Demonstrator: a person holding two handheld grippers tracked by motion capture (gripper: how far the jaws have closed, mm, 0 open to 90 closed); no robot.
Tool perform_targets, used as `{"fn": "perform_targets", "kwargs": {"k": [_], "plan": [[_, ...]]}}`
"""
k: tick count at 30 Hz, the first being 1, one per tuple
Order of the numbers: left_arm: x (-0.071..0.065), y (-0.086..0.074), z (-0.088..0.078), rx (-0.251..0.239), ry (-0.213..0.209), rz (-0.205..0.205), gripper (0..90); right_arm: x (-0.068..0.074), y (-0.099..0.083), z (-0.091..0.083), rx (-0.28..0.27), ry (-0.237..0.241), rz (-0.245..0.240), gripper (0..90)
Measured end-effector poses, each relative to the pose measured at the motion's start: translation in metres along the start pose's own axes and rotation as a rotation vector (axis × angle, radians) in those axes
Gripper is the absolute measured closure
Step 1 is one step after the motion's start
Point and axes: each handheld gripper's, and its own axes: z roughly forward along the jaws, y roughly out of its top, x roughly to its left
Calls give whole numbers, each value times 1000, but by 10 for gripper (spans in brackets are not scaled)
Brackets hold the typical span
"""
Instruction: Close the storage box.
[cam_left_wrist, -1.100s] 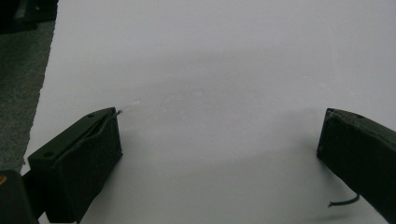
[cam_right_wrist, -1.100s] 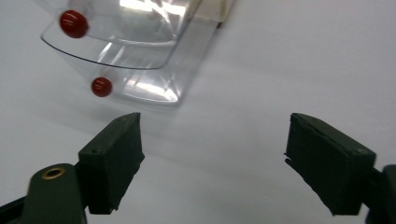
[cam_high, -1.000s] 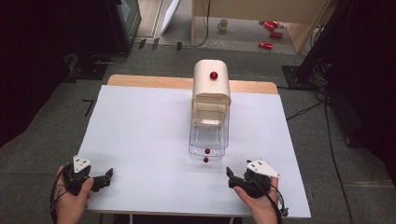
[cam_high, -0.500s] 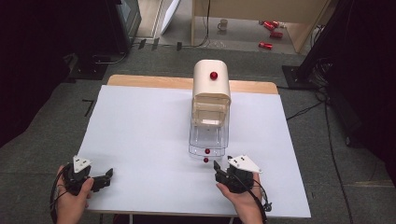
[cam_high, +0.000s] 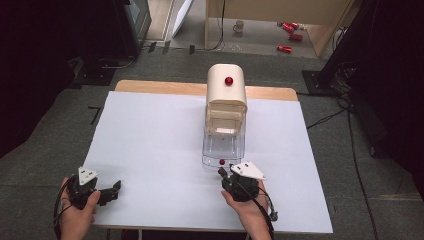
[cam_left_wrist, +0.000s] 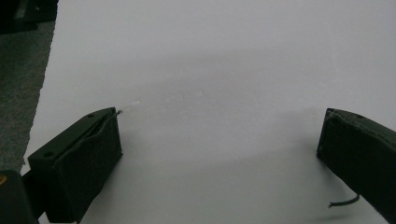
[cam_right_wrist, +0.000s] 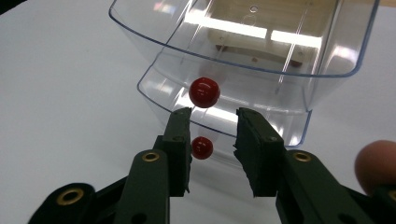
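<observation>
Working over a white table (cam_high: 150, 150), grey carpet around; our left gripper (cam_left_wrist: 219, 158) gapes wide, right gripper (cam_right_wrist: 212, 135) sits part-open at the clear drawer (cam_right_wrist: 243, 60), contents unreadable.

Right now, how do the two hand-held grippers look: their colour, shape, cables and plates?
Both are black tools with two flat, blocky jaws. The left gripper and the right gripper each carry a pale three-cornered plate with dark dots on top. A black cable trails from each toward the person. In the right gripper view, brass-coloured rings sit in the jaw arms. No sleeves are visible on the forearms.
</observation>
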Motion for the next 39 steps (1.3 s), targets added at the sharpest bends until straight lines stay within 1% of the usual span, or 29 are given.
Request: {"fn": "perform_targets", "kwargs": {"k": [4, 6, 16, 25, 29, 39], "plan": [[0, 0, 0, 0, 0, 0, 0, 2, 1, 5, 3, 4, 11, 687], [0, 0, 0, 0, 0, 0, 0, 4, 1, 9, 2, -4, 15, 699], [0, 0, 0, 0, 0, 0, 0, 6, 2, 15, 2, -9, 34, 758], [0, 0, 0, 0, 0, 0, 0, 6, 4, 12, -5, 7, 35, 791], [0, 0, 0, 0, 0, 0, 0, 5, 9, 7, -15, 13, 33, 795], [0, 0, 0, 0, -1, 0, 0, 4, 25, 1, -46, -4, 24, 804]]}}
